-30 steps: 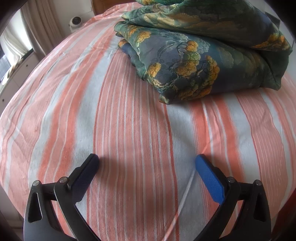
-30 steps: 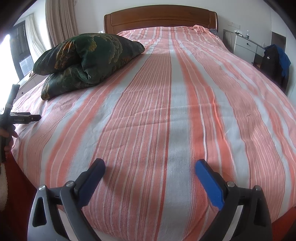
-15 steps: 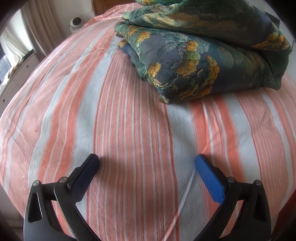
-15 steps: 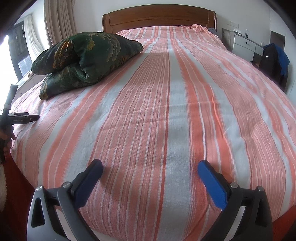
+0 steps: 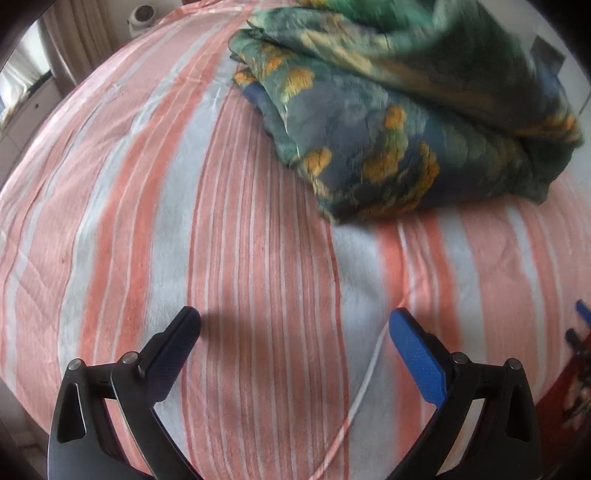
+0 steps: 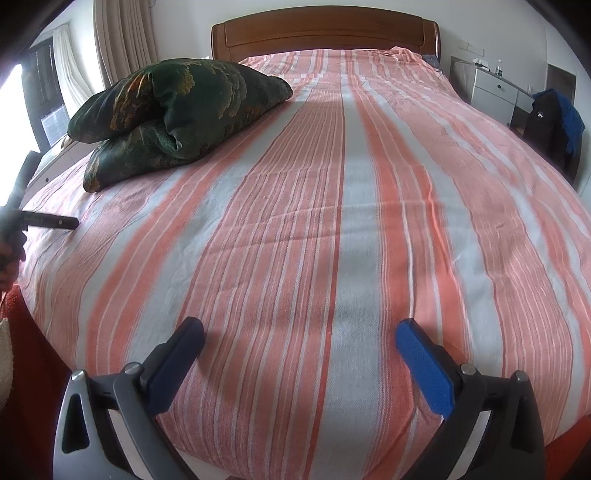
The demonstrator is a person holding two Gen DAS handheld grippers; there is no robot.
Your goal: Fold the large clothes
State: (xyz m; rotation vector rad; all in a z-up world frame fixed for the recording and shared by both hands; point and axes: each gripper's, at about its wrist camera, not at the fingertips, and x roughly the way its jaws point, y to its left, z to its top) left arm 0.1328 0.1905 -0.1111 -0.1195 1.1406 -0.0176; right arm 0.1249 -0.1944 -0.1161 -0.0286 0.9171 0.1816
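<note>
Dark green quilted cloth with orange-gold floral print (image 6: pixel 177 110), folded into a thick bundle, lies on the bed's orange-and-white striped sheet (image 6: pixel 332 240). Right wrist view: bundle sits on the left half of the bed, near the left edge, roughly midway between foot and brown wooden headboard (image 6: pixel 325 33). Long axis runs diagonally, low end toward the near left edge, far end tapering toward the headboard and the bed's middle. Two stacked lobes, upper one overhanging the lower; fold crease faces the camera.

Left wrist view: same bundle (image 5: pixel 399 122) fills the upper right, blurred. Layered edges show at its near corner, bluish underside below, green top above.

Left tool (image 5: pixel 294 321): fingers spread wide, nothing between them, hanging over bare striped sheet well short of the bundle. Thin white cord (image 5: pixel 364 387) lies on the sheet between the fingers, running down to the frame's bottom edge.

Right tool (image 6: pixel 300 330): also spread wide, holding nothing, above the foot end of the bed, well apart from the bundle.

Left tool visible from the side at the right view's left edge (image 6: pixel 44 221).

White drawer cabinet (image 6: pixel 495 92) right of the headboard; dark blue-and-black garment (image 6: pixel 554 122) beside it. Beige curtains (image 6: pixel 122 40) on the left.
</note>
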